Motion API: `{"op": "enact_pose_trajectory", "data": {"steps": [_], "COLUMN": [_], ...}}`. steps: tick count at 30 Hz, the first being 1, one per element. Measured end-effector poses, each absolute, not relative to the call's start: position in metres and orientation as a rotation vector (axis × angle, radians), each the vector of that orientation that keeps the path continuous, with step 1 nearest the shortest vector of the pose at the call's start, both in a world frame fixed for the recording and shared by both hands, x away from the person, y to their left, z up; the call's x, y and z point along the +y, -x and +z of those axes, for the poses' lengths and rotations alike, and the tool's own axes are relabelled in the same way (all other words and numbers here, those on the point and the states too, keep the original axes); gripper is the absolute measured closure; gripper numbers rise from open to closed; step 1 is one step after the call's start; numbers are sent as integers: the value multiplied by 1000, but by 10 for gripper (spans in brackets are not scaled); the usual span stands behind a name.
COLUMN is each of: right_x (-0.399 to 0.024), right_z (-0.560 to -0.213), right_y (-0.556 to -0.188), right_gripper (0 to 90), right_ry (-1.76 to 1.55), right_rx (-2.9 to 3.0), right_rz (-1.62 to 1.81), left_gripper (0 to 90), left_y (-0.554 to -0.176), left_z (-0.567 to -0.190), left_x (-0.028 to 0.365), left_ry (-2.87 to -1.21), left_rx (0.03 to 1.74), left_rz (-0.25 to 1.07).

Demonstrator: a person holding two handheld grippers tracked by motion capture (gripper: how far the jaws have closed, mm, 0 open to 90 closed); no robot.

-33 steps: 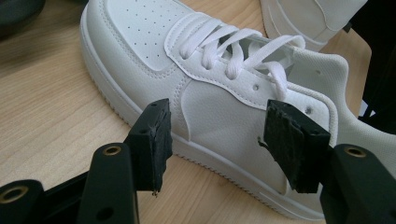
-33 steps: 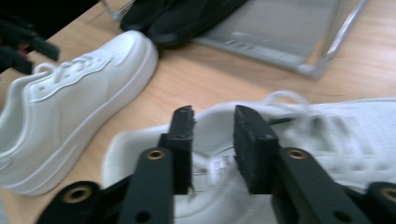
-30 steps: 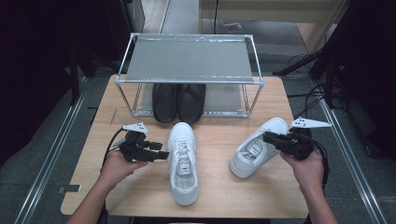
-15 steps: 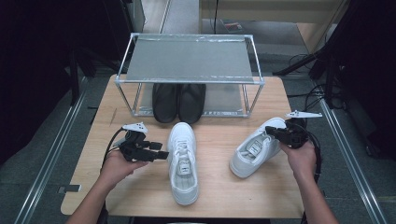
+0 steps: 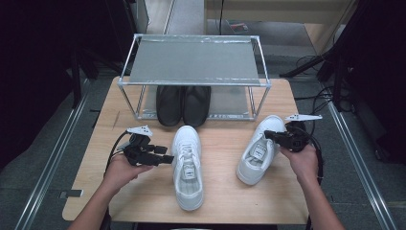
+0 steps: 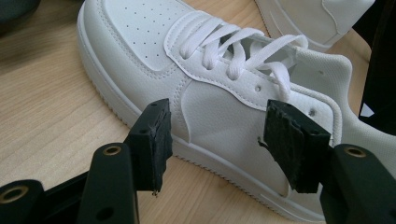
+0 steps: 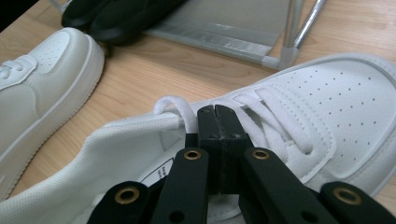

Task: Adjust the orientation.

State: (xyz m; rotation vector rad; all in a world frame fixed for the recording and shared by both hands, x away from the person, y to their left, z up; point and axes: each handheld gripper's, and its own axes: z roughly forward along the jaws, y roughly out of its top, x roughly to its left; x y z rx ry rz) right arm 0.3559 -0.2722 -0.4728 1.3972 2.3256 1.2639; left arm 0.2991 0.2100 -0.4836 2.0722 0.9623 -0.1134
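While my right gripper (image 7: 215, 112) is clenched at the tongue of the right white sneaker (image 5: 258, 148), my left gripper (image 6: 219, 140) stands released beside the left white sneaker (image 6: 187, 70); both sneakers lie outside the rack (image 5: 194, 60), black shoes (image 5: 183, 104) already stored.

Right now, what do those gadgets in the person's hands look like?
Each hand holds a black, boxy tool. The left tongs end in two black arms with brass-ringed holes and rough, dark rubbery pads. The right tongs are built the same way. A pale grey three-cornered plate sits on top of each, and a black cable trails behind. The forearms are bare, with no sleeves in sight.
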Motion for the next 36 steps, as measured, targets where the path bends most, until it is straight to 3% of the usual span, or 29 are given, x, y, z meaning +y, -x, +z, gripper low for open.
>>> {"op": "enact_pose_trajectory", "data": {"steps": [19, 24, 28, 36], "right_x": [-261, -268, -268, -265], "right_z": [-469, -455, -450, -474], "right_y": [-350, -340, -325, -313], "right_gripper": [897, 742, 538, 376], "right_ry": [-1386, -1446, -1454, -1531], "right_rx": [2352, 2285, 2255, 2194], "right_rz": [1273, 1291, 1297, 1243], "left_gripper": [423, 424, 423, 424], "left_y": [-299, -299, -298, -299], "left_z": [-483, -484, -484, -484], "left_x": [211, 211, 212, 211], "left_ry": [-2075, -2072, -2068, -2068], "left_rx": [957, 959, 964, 964], "left_rz": [-114, -112, -111, -109]}}
